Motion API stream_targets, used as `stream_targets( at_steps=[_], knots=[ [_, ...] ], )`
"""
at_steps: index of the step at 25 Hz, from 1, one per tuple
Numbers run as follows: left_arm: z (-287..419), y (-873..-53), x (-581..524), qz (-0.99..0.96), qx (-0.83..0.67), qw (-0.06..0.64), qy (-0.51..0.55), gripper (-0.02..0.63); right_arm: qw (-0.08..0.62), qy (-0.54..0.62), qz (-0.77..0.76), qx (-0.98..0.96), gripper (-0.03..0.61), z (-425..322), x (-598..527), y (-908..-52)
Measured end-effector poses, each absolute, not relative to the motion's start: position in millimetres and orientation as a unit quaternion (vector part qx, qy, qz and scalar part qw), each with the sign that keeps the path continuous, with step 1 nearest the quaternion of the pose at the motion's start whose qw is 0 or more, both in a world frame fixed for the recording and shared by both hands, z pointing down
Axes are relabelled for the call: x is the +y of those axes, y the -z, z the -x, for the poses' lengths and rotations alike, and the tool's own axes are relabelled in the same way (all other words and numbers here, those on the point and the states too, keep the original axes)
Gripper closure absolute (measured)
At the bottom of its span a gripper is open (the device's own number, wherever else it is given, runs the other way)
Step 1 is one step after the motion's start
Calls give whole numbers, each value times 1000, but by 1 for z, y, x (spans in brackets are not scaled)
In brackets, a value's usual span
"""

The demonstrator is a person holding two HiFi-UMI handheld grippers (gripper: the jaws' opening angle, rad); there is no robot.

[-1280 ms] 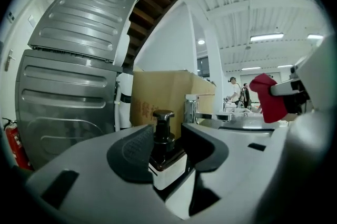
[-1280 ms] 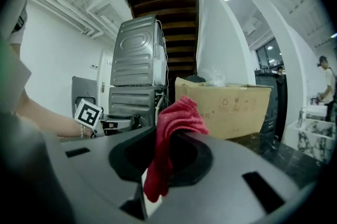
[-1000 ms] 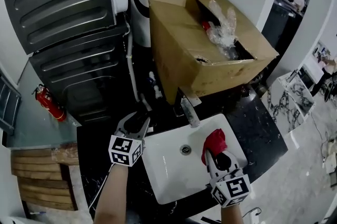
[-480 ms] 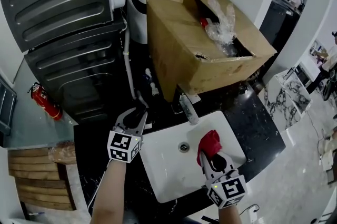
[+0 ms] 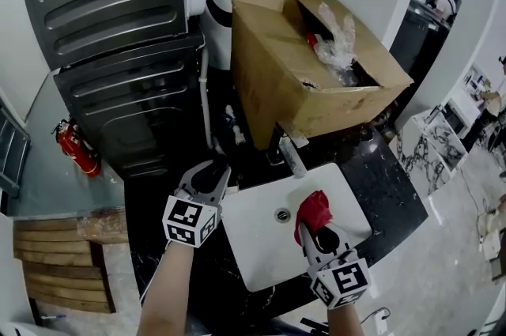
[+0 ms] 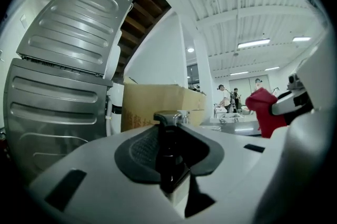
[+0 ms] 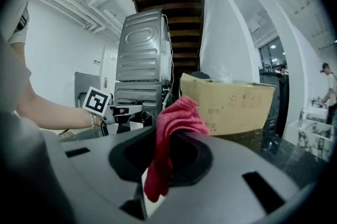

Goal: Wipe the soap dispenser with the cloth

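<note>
Lower left, left tongs (image 5: 212, 171): just closed, pinching soap dispenser (image 6: 168, 157)
Right tongs (image 5: 314, 230): pinching cloth (image 5: 315, 208) (red)
Wiping: apparently not begun, the two apart

The soap dispenser (image 6: 167, 157) is a dark bottle with a shiny silver pump on top. It stands upright between the fingers of the left gripper (image 5: 213, 171), which have just been closing and now press on it. It is by the left back corner of the white sink (image 5: 253, 208). The cloth (image 5: 314, 208) is red and crumpled. The right gripper (image 5: 311, 228) pinches it, with one end hanging down, over the right side of the sink.
</note>
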State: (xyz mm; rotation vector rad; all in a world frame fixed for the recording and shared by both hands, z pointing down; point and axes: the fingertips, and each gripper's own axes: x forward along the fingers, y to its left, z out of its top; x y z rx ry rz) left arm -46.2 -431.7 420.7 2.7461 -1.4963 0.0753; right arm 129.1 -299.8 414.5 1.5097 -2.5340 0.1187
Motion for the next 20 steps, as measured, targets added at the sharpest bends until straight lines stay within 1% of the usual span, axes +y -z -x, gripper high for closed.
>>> stream_targets(
  at_steps=[3, 11, 20],
  knots=[
    [52, -405, -412, -882, -472, 9, -20, 511, 85, -36, -508, -857, 520, -116, -285, -405],
    [71, -376, -356, -891, -451, 43, -9, 511, 71, -29, -491, -868, 520, -73, -243, -396],
    [80, -362, -308, -874, -455, 165, 44, 511, 62, -4, -438, -897, 520, -40, -213, -381]
  ],
)
